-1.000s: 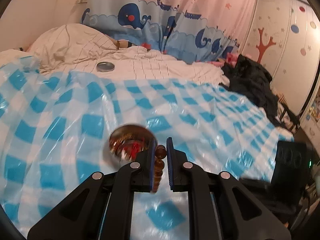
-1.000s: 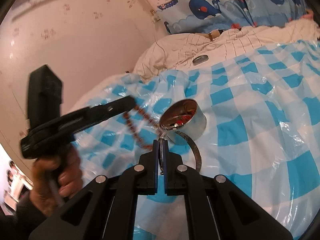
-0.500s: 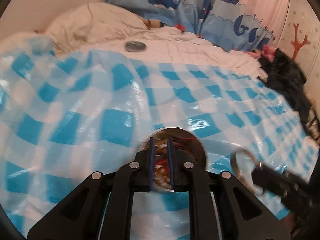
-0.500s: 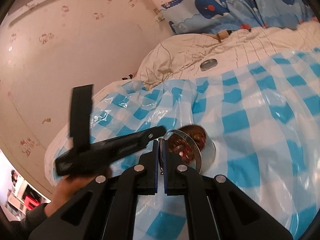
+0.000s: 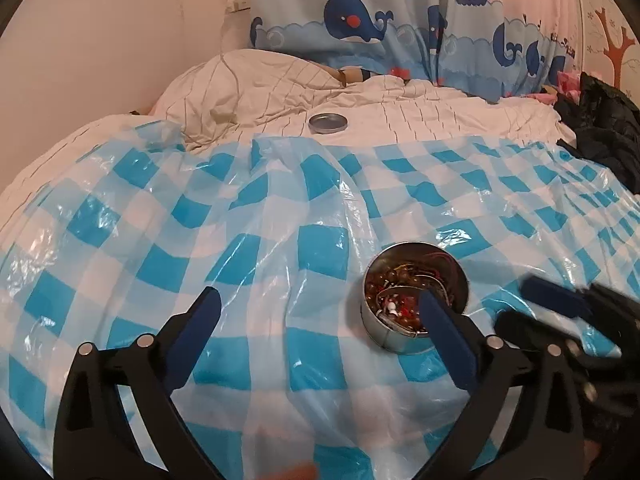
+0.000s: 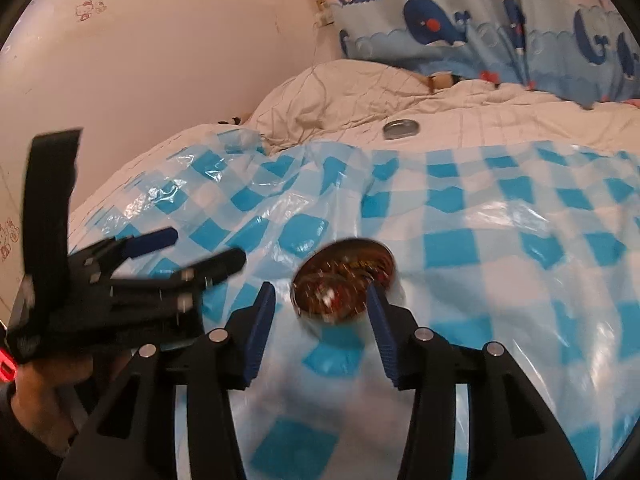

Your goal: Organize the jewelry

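Jewelry [image 5: 408, 296] heaped in the round tin [image 5: 400, 340] now, beads and a bangle tangled together, sitting on the blue-checked plastic sheet [image 5: 280, 264] at about four o'clock from centre in the left wrist view. Dropped in a moment ago: beads gone from the left gripper [image 5: 320, 332], bangle gone from the right gripper [image 6: 318, 320]. Left jaws springing wide, nothing between them; right jaws opening too, straddling the tin without touching. Looks like both pieces delivered. Lid [image 5: 328, 123] lying apart at twelve o'clock on the white quilt [image 5: 440, 120], probably next.
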Tool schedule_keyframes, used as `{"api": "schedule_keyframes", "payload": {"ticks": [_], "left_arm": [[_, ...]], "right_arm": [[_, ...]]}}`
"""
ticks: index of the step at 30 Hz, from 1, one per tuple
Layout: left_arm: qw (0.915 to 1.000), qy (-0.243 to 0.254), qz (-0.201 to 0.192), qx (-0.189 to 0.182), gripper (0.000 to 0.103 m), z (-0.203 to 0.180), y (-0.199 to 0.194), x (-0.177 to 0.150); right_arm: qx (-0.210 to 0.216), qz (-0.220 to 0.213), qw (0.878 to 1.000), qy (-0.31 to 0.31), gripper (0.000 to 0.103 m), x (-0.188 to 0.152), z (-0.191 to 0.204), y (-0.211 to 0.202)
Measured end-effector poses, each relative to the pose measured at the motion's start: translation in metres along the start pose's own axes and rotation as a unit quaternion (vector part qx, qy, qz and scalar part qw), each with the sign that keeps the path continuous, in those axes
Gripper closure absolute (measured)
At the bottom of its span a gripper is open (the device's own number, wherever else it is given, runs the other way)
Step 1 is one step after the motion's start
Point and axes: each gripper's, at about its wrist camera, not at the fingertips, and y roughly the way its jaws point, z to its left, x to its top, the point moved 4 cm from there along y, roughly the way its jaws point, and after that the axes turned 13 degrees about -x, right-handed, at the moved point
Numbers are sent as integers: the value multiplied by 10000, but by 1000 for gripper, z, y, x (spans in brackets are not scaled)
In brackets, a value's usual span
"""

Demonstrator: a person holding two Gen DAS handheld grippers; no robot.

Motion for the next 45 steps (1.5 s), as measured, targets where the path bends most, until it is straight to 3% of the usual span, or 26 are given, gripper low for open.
{"api": "schedule_keyframes", "payload": {"ticks": [6, 12, 19, 33, 40, 45], "left_arm": [[9998, -190, 63, -36, 8, -7, -6, -19], [9997, -30, 223, 65, 8, -17, -3, -29], [9992, -134, 383, -53, 8, -22, 2, -34], [9990, -241, 385, -59, 8, -22, 2, -37], [9997, -201, 129, -100, 8, -22, -7, -36], [9986, -348, 311, -230, 8, -19, -1, -37]], "right_arm": [[-336, 54, 9986, 408, 46, -28, -22, -10], [-408, 65, 9982, 436, 37, -31, -20, -4], [-461, 147, 9976, 494, 35, -36, -21, 1], [-541, 101, 9972, 510, 29, -35, -24, -3], [-578, 79, 9969, 534, 28, -35, -27, -3], [-719, 27, 9963, 476, 24, -35, -27, -4]]}}
